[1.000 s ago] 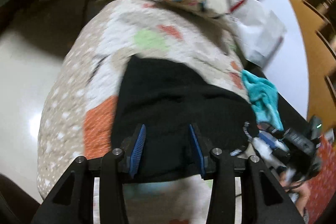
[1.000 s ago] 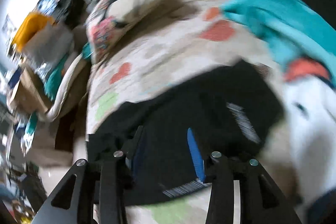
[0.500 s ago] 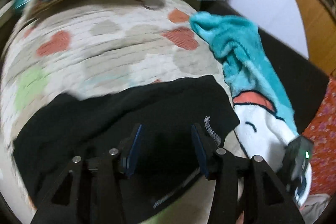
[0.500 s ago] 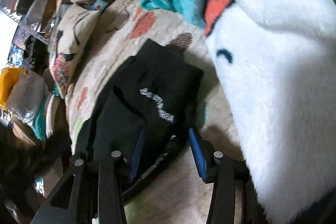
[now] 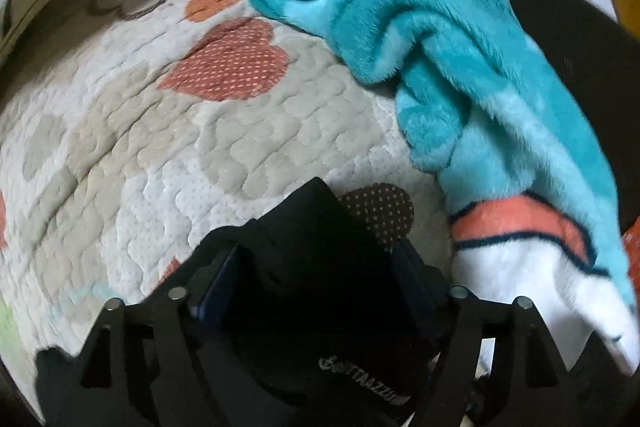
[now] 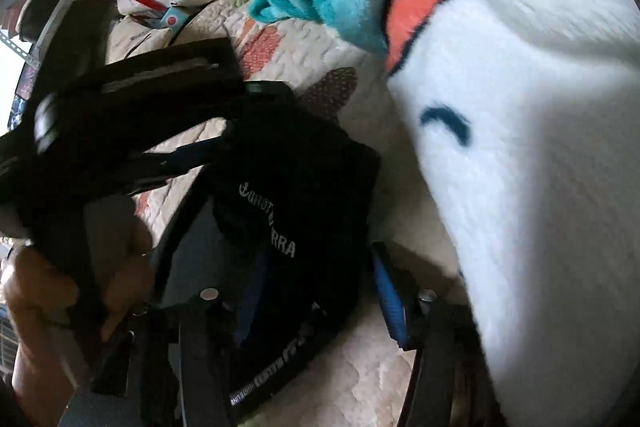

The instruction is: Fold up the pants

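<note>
- The black fabric pants [image 5: 316,267], folded into a compact bundle with pale lettering printed on them, lie on a cream quilted bed cover [image 5: 168,155] patterned with orange and brown hearts.
- A fluffy teal, white and orange plush blanket [image 5: 460,67] lies just beside the pants, along the side of the bed cover.
- The left hand-held gripper [image 5: 320,291] points down over the folded pants; its jaws have just been opening, the bundle sits between its blue pads, and whether they press on the cloth cannot be told.
- The right hand-held gripper [image 6: 320,291] stands partly open, its jaws having just been opening; the pants lie between the fingers, and its right blue pad [image 6: 390,301] stands clear of the cloth.
- From the right wrist view, a person's hand [image 6: 52,311] grips the left hand-held gripper's handle.
</note>
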Demonstrator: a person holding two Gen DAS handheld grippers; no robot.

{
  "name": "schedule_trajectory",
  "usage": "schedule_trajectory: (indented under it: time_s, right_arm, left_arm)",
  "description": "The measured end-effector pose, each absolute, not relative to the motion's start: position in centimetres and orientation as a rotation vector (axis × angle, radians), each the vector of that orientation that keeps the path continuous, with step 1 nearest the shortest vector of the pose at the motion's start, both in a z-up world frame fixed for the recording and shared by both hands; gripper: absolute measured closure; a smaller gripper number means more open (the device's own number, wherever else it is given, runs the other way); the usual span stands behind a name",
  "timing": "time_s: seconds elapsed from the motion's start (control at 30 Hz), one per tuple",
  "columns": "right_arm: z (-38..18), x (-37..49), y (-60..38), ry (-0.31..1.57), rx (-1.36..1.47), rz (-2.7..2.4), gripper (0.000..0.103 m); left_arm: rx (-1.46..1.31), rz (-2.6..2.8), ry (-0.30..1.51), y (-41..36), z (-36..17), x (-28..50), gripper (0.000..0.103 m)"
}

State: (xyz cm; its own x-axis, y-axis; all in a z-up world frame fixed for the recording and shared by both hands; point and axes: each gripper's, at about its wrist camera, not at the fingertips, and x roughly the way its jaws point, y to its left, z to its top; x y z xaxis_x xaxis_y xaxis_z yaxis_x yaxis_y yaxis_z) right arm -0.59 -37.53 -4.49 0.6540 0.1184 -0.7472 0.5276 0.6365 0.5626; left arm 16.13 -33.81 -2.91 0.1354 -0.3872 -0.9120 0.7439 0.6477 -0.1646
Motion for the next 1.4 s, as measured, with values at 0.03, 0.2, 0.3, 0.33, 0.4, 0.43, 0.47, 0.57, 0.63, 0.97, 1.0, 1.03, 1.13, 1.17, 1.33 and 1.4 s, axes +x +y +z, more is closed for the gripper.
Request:
schedule_trajectory:
  time_s: [0.03, 0.2, 0.3, 0.33, 0.4, 0.43, 0.47, 0.57, 0.63, 0.97, 1.0, 1.03, 1.13, 1.17, 1.33, 1.4]
  right_arm:
    - [-4.4, -0.4, -37.5, 0.849, 0.873, -0.249, 0.050]
    - [-3.5, 0.2, -36.9, 0.848, 0.850, -0.180, 0.085]
    - [-1.7, 0.4, -35.4, 0.816, 0.763, -0.129, 0.088]
    - [-1.0, 0.4, -34.7, 0.802, 0.726, -0.111, 0.088]
    - [0.4, 0.4, -33.2, 0.779, 0.650, -0.078, 0.088]
    - [0.9, 0.3, -32.6, 0.770, 0.619, -0.066, 0.088]
    - [1.6, 0.3, -31.8, 0.763, 0.588, -0.050, 0.088]
    - [4.2, 0.4, -28.5, 0.734, 0.479, 0.032, 0.089]
    - [5.7, 0.5, -25.8, 0.722, 0.397, 0.093, 0.089]
    - [3.9, 1.6, -10.5, 0.842, 0.019, 0.382, 0.088]
    - [3.1, 1.8, -9.2, 0.861, -0.018, 0.401, 0.086]
    - [2.2, 1.8, -7.8, 0.881, -0.059, 0.413, 0.080]
    - [0.1, 1.5, -5.6, 0.941, -0.096, 0.433, 0.065]
    - [-0.1, 1.4, -5.5, 0.953, -0.084, 0.445, 0.055]
    - [1.2, -0.7, -6.1, 0.981, -0.083, 0.523, 0.047]
    - [2.0, -1.0, -7.4, 0.985, -0.066, 0.537, 0.047]
  left_arm:
    - [0.400, -0.827, 1.159, -33.8, -2.8, 16.0, 0.072]
    - [0.321, -0.815, 1.151, -30.7, -0.9, 16.6, 0.093]
    - [0.281, -0.817, 1.123, -28.9, 0.5, 15.8, 0.093]
    - [0.259, -0.819, 1.112, -28.2, 1.2, 15.4, 0.094]
    - [0.207, -0.823, 1.095, -26.6, 2.4, 14.7, 0.094]
    - [0.173, -0.823, 1.086, -25.7, 3.0, 14.4, 0.094]
    - [0.138, -0.821, 1.077, -24.4, 3.7, 14.1, 0.094]
    - [-0.010, -0.807, 1.054, -20.1, 5.7, 13.9, 0.094]
    - [-0.116, -0.798, 1.047, -16.7, 6.6, 13.8, 0.094]
    - [-0.643, -0.554, 1.085, 5.1, 0.6, 12.5, 0.090]
    - [-0.696, -0.505, 1.102, 7.2, -0.9, 12.2, 0.090]
    - [-0.734, -0.475, 1.111, 8.5, -2.0, 11.9, 0.090]
    - [-0.873, -0.435, 1.132, 12.9, -4.8, 10.8, 0.089]
    - [-0.888, -0.432, 1.133, 13.6, -5.1, 10.5, 0.088]
    - [-0.944, -0.381, 1.111, 16.6, -5.2, 8.8, 0.081]
    - [-0.898, -0.348, 1.063, 16.8, -3.5, 8.0, 0.081]
